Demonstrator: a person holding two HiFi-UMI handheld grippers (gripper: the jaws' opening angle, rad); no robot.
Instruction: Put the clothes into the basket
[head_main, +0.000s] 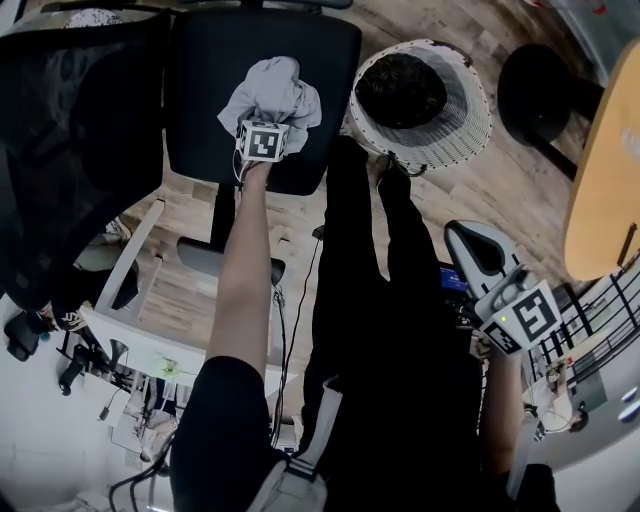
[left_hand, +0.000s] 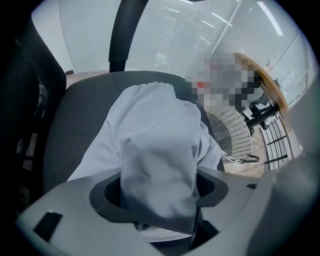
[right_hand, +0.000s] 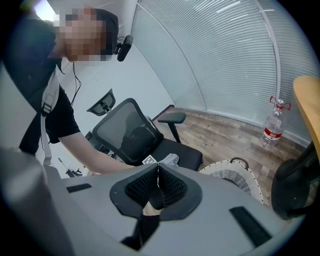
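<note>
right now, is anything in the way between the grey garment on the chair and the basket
Nothing visible does. The grey garment lies on the chair seat, pinched by the left gripper, and the open-topped basket stands on the floor right beside that seat.

We read the garment (head_main: 272, 95) as pale blue-grey, plain, no print. Chair seat (head_main: 200, 100): black. Basket (head_main: 470, 135): white open weave on the wall, dark inside. Left gripper (left_hand: 157, 195) and right gripper (right_hand: 158, 186): light grey shells, black pads (right_hand: 172, 189) with a fine dotted texture. Marker cube (head_main: 262, 141): white faces with black square patterns. Floor (head_main: 500, 200): brown wood planks. Tabletop (head_main: 605, 180): honey-tan wood. Blinds (right_hand: 225, 55): white horizontal slats. Bottle (right_hand: 273, 127): clear, with a red label and red cap. Our trousers (head_main: 400, 330) and sleeve (head_main: 225, 430): black.
</note>
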